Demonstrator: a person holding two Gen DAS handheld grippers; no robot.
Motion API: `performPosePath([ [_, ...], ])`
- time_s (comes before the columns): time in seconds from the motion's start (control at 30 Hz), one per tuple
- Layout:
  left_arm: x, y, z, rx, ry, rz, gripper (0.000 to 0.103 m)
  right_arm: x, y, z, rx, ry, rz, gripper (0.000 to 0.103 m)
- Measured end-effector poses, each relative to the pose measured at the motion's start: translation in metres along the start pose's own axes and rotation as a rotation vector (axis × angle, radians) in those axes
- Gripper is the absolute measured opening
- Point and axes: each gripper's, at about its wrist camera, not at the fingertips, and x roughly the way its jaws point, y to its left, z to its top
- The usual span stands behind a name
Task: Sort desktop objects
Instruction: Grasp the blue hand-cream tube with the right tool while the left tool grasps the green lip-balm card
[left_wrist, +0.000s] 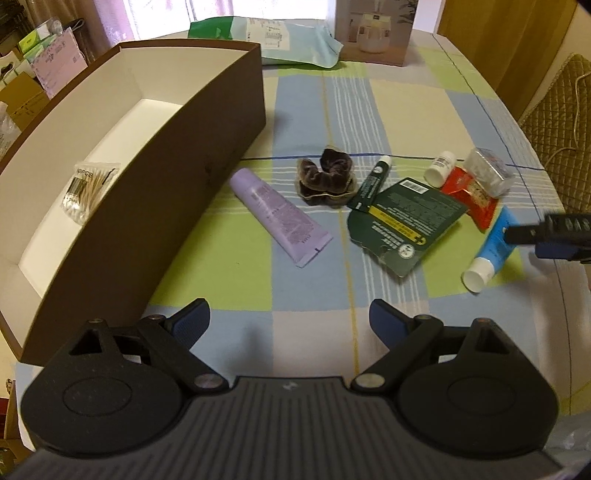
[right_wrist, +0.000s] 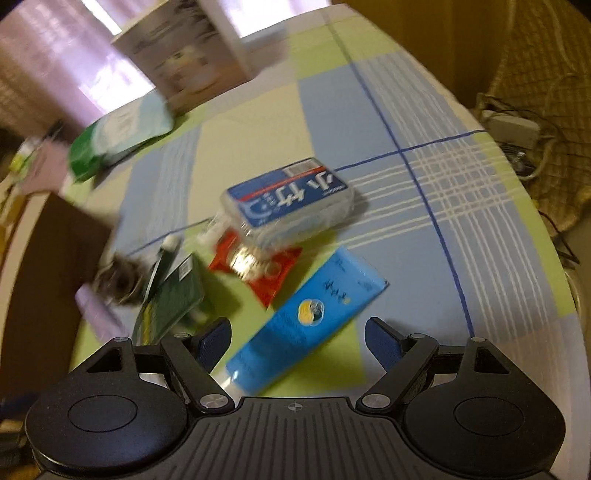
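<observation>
R fingers (right_wrist: 297, 341) open over blue tube (right_wrist: 306, 321); L fingers (left_wrist: 290, 323) open.

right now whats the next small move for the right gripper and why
Probably lower the right gripper and close on the blue tube: its jaws are open and empty, and the tube lies just ahead between them, loose on the tablecloth, not yet in the brown box.

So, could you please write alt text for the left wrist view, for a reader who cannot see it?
The open left gripper hovers over a checked tablecloth. Beyond lie a purple tube, a dark scrunchie, a green card and a blue tube. A brown box at left holds cotton swabs.
</observation>
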Motion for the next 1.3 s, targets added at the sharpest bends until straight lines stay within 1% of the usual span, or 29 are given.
performPosePath([
  [0.1,0.002,0.004,0.001,0.003,-0.001,-0.001,0.091,0.010,0.008,0.001,-0.015,-0.005,-0.073,0.086],
  [0.17,0.003,0.007,0.002,0.005,0.001,-0.001,0.091,0.016,0.013,0.000,-0.059,0.002,-0.123,0.085],
  [0.2,0.004,0.008,0.003,0.006,0.002,-0.001,0.091,0.016,0.016,-0.002,-0.101,0.001,-0.142,0.079],
  [0.23,0.005,0.009,0.003,0.006,0.003,-0.002,0.091,0.016,0.019,-0.004,-0.141,0.001,-0.156,0.069],
  [0.27,0.005,0.009,0.003,0.008,0.002,-0.005,0.091,0.016,0.020,-0.006,-0.179,0.007,-0.158,0.062],
  [0.3,0.006,0.010,0.004,0.011,0.000,-0.010,0.091,0.014,0.021,-0.009,-0.211,0.012,-0.158,0.060],
  [0.37,0.007,0.010,0.005,0.018,-0.003,-0.020,0.091,0.009,0.016,-0.013,-0.251,0.019,-0.146,0.050],
  [0.47,0.010,0.007,0.007,0.040,-0.005,-0.039,0.089,0.000,0.006,-0.024,-0.293,0.035,-0.133,0.043],
  [0.57,0.012,-0.003,0.009,0.079,-0.011,-0.074,0.088,-0.010,-0.005,-0.036,-0.329,0.052,-0.123,0.040],
  [0.7,0.018,-0.026,0.012,0.173,-0.029,-0.137,0.086,-0.019,-0.018,-0.046,-0.350,0.058,-0.124,0.040],
  [0.8,0.024,-0.053,0.015,0.294,-0.058,-0.176,0.084,-0.023,-0.027,-0.050,-0.322,0.042,-0.113,0.040],
  [0.83,0.026,-0.061,0.016,0.337,-0.066,-0.181,0.081,-0.024,-0.028,-0.051,-0.318,0.039,-0.110,0.040],
  [0.87,0.030,-0.071,0.016,0.384,-0.075,-0.175,0.080,-0.025,-0.030,-0.051,-0.313,0.037,-0.109,0.040],
  [0.93,0.040,-0.090,0.016,0.486,-0.097,-0.139,0.078,-0.027,-0.032,-0.052,-0.305,0.029,-0.107,0.040],
  [0.97,0.045,-0.098,0.016,0.533,-0.105,-0.117,0.071,-0.028,-0.032,-0.053,-0.304,0.025,-0.106,0.040],
  [1.0,0.051,-0.105,0.016,0.576,-0.111,-0.095,0.066,-0.028,-0.032,-0.054,-0.303,0.020,-0.104,0.040],
  [1.03,0.056,-0.111,0.015,0.621,-0.118,-0.070,0.060,-0.029,-0.033,-0.055,-0.300,0.015,-0.102,0.040],
  [1.1,0.065,-0.123,0.011,0.710,-0.136,-0.022,0.055,-0.029,-0.034,-0.056,-0.303,0.008,-0.099,0.040],
  [1.17,0.072,-0.130,0.007,0.794,-0.155,0.016,0.039,-0.029,-0.034,-0.056,-0.311,0.003,-0.099,0.040],
  [1.2,0.075,-0.133,0.005,0.826,-0.163,0.030,0.037,-0.029,-0.033,-0.057,-0.315,0.002,-0.097,0.043],
  [1.23,0.078,-0.135,0.004,0.848,-0.171,0.038,0.037,-0.028,-0.032,-0.057,-0.319,0.003,-0.089,0.050],
  [1.27,0.081,-0.137,0.003,0.861,-0.175,0.043,0.032,-0.028,-0.030,-0.058,-0.328,0.003,-0.087,0.055],
  [1.3,0.083,-0.138,0.004,0.865,-0.178,0.045,0.025,-0.026,-0.027,-0.060,-0.347,0.000,-0.099,0.056],
])
